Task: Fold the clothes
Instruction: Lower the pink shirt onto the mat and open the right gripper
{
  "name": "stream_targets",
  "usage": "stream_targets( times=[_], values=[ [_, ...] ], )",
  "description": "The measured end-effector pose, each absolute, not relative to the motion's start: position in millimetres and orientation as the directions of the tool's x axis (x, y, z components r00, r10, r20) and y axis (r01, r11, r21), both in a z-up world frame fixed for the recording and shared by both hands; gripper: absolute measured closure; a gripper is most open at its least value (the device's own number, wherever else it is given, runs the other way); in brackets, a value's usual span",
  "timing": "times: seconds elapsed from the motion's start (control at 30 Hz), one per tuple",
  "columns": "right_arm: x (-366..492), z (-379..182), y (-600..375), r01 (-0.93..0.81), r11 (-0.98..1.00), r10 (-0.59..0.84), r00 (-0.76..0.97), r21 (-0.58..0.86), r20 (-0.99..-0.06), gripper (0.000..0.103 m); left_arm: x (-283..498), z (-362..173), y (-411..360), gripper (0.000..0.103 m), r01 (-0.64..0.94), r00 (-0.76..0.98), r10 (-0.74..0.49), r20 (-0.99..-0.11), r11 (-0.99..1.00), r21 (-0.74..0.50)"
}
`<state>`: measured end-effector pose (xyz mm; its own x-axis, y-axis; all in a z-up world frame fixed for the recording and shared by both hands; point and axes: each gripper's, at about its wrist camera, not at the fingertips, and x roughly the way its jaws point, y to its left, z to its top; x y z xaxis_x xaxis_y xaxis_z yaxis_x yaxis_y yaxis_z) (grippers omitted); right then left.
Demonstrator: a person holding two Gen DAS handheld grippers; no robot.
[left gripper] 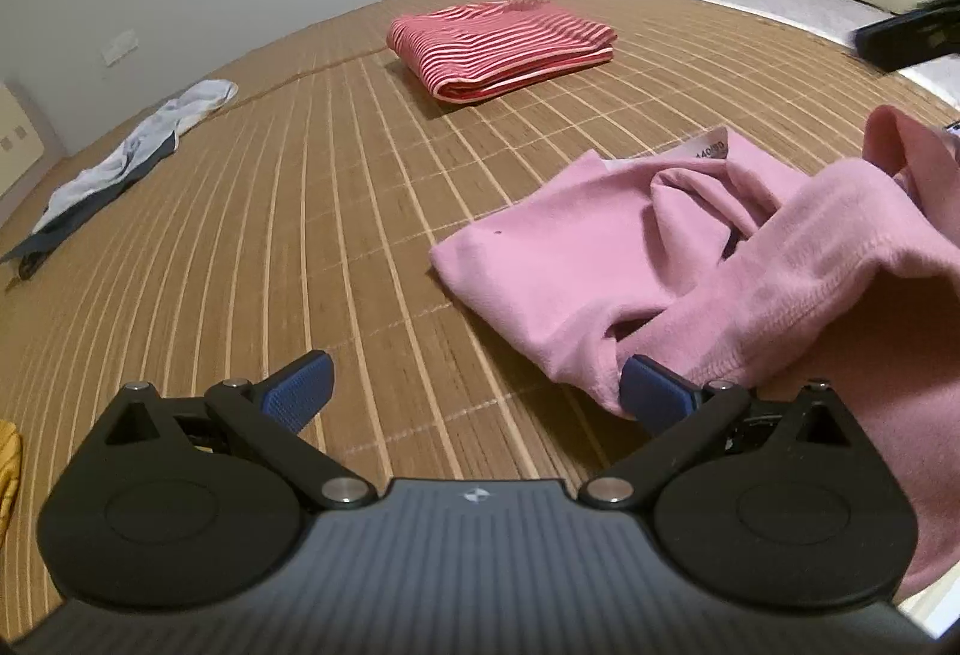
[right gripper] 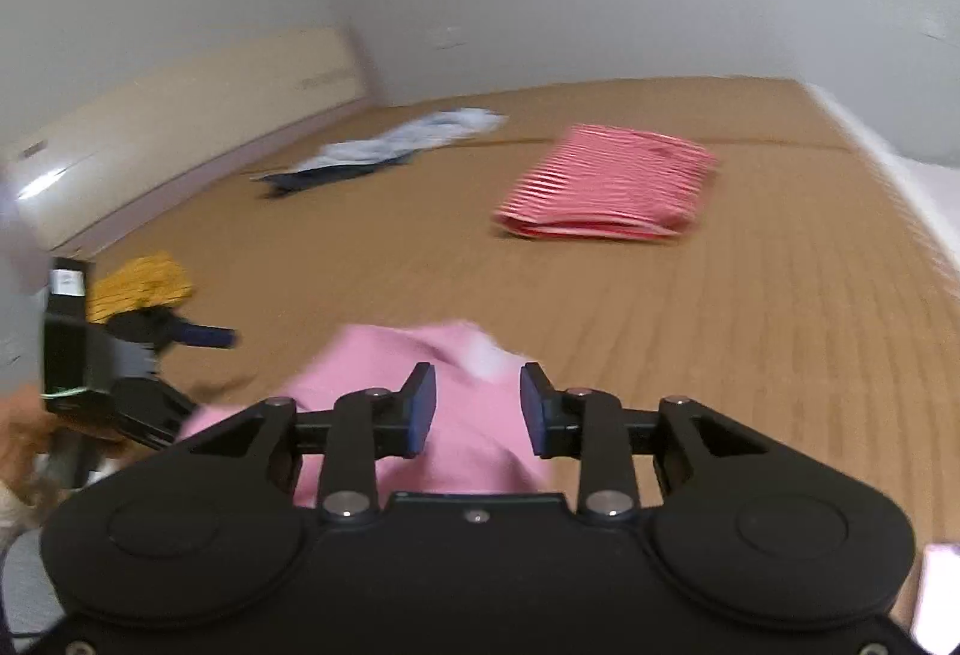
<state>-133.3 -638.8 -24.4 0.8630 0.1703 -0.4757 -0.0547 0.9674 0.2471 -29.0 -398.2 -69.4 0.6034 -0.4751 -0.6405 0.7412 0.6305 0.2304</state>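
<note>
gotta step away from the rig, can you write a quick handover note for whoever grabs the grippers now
Left gripper: open, holding nothing; its right finger pad is tucked under a fold of the pink garment.
Right gripper: open, above the pink garment, not gripping.
Done: the red striped garment lies folded at the far side of the bamboo mat.
Left: the pink garment is rumpled and only partly folded. The light blue and dark clothes lie unfolded at the left, and a yellow garment is bunched at the near left edge.
</note>
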Motion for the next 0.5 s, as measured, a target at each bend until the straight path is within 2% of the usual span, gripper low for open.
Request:
stream_targets(
  times=[0.03, 0.1, 0.17, 0.27, 0.33, 0.43, 0.47, 0.5],
  values=[
    [-117, -27, -630, -0.094, 0.969, 0.198, 0.848, 0.229, -0.492, 0.068, -30, -69, -397, 0.0, 0.742, 0.604, -0.474, -0.641, 0.628, 0.236],
    [-82, -35, -610, -0.172, 0.964, 0.256, 0.805, 0.203, -0.536, 0.057, -31, -68, -395, 0.0, 0.745, 0.604, -0.473, -0.642, 0.621, 0.244],
    [-43, -50, -591, -0.212, 0.959, 0.284, 0.735, 0.189, -0.615, 0.056, -29, -69, -397, 0.0, 0.745, 0.603, -0.472, -0.643, 0.622, 0.242],
    [-2, -75, -568, -0.228, 0.97, 0.218, 0.649, 0.087, -0.729, 0.049, -27, -68, -395, 0.0, 0.747, 0.598, -0.475, -0.646, 0.622, 0.234],
    [12, -86, -557, -0.263, 0.964, 0.195, 0.625, 0.031, -0.756, 0.046, -24, -68, -396, 0.0, 0.744, 0.6, -0.473, -0.646, 0.627, 0.233],
    [20, -98, -547, -0.291, 0.956, 0.159, 0.619, -0.037, -0.769, 0.048, -24, -66, -394, 0.0, 0.741, 0.602, -0.473, -0.643, 0.631, 0.23],
    [25, -103, -545, -0.285, 0.957, 0.144, 0.624, -0.052, -0.768, 0.054, -24, -64, -393, 0.0, 0.741, 0.602, -0.475, -0.641, 0.632, 0.227],
    [28, -108, -544, -0.278, 0.958, 0.129, 0.63, -0.067, -0.766, 0.066, -24, -63, -393, 0.0, 0.741, 0.602, -0.479, -0.639, 0.634, 0.223]
  ],
)
